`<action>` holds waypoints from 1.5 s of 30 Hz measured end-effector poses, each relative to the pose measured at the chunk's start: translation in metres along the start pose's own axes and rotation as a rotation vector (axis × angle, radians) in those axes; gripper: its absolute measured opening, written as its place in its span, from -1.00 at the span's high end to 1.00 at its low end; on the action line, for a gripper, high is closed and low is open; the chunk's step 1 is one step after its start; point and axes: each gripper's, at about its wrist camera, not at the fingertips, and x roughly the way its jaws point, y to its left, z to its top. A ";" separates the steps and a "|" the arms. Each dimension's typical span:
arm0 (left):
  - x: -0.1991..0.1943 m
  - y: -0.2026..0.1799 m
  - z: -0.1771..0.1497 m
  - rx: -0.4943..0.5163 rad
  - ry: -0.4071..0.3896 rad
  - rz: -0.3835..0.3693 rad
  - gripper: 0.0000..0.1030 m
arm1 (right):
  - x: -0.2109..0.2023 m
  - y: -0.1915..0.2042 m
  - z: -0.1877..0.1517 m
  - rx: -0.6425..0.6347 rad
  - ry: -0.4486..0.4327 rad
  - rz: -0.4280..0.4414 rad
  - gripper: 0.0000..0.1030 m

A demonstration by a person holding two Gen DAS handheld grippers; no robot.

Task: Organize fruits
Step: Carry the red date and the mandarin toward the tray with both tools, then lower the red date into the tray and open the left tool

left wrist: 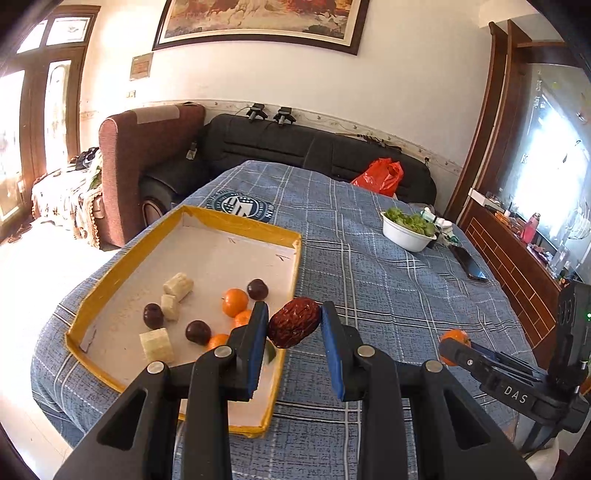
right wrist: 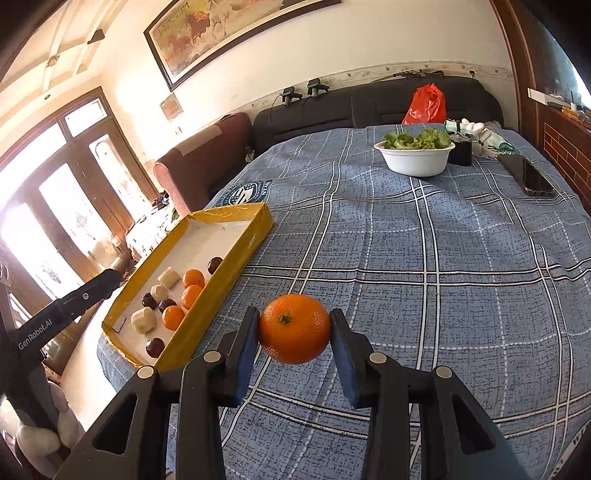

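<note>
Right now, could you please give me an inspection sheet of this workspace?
Surface: blue plaid cloth over the table.
Job's things: yellow-rimmed tray holding oranges, dark round fruits and banana pieces.
Clutter: white bowl of greens, phone, red bag.
Grippers: left gripper shut on red date; right gripper shut on orange.
Cables: nothing seen.
Surroundings: dark sofa, framed painting.

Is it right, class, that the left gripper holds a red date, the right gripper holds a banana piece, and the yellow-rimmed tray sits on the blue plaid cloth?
Not quite. The right gripper holds an orange, not a banana piece, as the right wrist view shows. The rest stands.
</note>
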 end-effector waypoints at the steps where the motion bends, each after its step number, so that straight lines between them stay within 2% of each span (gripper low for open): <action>1: -0.001 0.004 0.000 -0.005 -0.004 0.003 0.45 | 0.000 0.001 0.000 0.001 0.000 0.001 0.18; 14: -0.013 0.059 0.000 -0.094 -0.037 0.049 0.45 | 0.012 0.025 -0.001 -0.028 0.022 0.025 0.18; 27: -0.022 0.100 0.001 -0.142 -0.058 0.088 0.45 | 0.018 0.081 0.012 -0.132 0.023 0.073 0.18; 35: -0.009 0.123 -0.003 -0.146 -0.035 0.134 0.45 | 0.035 0.121 0.015 -0.214 0.046 0.113 0.18; 45: 0.006 0.139 0.002 -0.153 -0.018 0.148 0.45 | 0.069 0.154 0.022 -0.279 0.087 0.150 0.18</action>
